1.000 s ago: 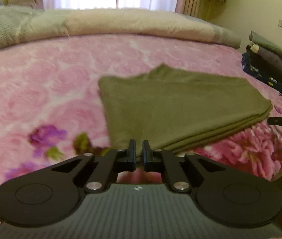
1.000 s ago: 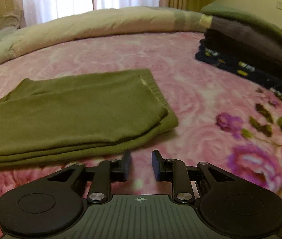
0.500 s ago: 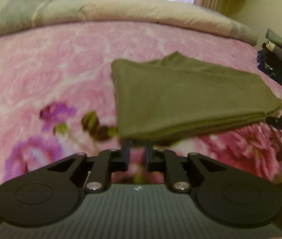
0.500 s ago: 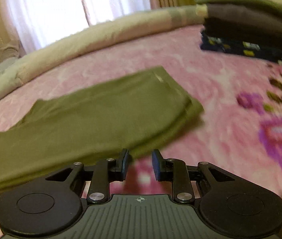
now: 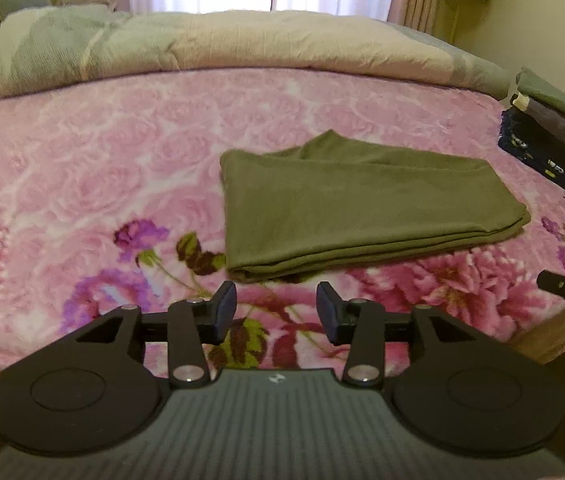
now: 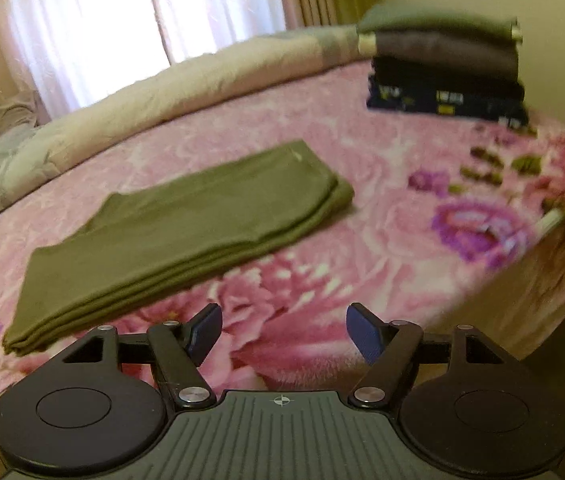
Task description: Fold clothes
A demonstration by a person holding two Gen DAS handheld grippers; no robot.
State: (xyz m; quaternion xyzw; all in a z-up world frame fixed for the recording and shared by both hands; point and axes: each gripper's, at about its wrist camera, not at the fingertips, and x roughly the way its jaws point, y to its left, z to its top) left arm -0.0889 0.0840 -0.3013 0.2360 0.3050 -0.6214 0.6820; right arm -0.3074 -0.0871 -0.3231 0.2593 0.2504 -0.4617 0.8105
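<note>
Olive garment folded on bed, both grippers let go.

Left gripper (image 5: 276,306) & right gripper (image 6: 282,332) had just been opening, jaws apart w/ nothing between, both hanging near the bed edge, clear of cloth. Folded olive garment (image 5: 362,208) lay flat mid-bed on pink floral blanket (image 5: 122,160); stack of folded clothes (image 6: 442,64) at far right. Risk, as I judged it: layered near edge looked loose, so a one-sided pickup could've let the layers slide & undo the fold.

The folded garment (image 5: 366,208) is plain olive green. The blanket (image 5: 122,168) under it is pink, patterned with roses and purple blooms. The stack of clothes (image 6: 446,68) shows green, brown-grey, black, and navy with yellow-white print.
</note>
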